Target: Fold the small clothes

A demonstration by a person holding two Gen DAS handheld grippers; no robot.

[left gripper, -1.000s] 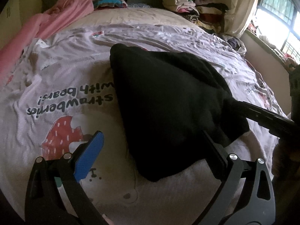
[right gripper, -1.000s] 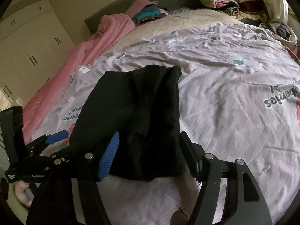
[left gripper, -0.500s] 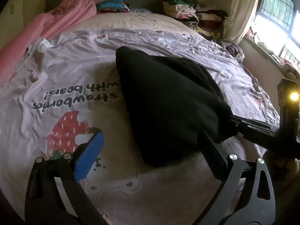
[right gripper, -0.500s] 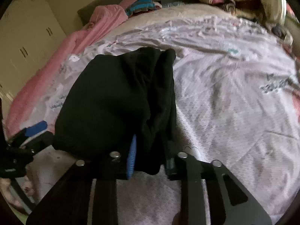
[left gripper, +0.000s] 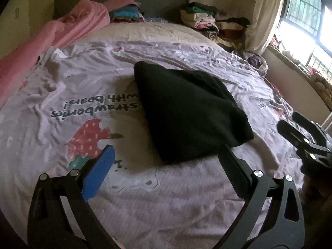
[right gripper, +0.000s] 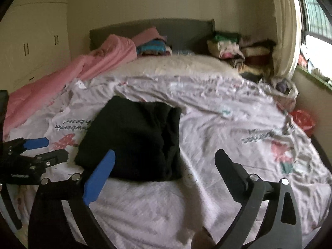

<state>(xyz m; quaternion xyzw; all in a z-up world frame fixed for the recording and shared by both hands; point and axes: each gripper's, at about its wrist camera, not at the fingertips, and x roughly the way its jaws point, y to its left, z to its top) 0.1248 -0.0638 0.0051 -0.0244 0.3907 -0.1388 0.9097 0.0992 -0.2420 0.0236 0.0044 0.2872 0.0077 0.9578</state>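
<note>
We see the right gripper (left gripper: 298, 132) cut off by the frame edge beside the black garment (left gripper: 186, 112). The garment's folded layers stay hidden beneath it.

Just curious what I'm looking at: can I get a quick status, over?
Left gripper open, empty. Right gripper open, empty. Black garment folded, lying on bedsheet. Nothing blocking it.

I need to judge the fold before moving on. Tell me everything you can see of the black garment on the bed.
The black garment is a dark, soft, fleecy-looking cloth folded into a compact, roughly wedge-shaped bundle. It lies flat on the printed pale bedsheet, partly covering the strawberry lettering. In the right wrist view, layered folded edges show along its right side. Neither the left gripper nor the right gripper holds it; both are open, just short of its near edge.
</note>
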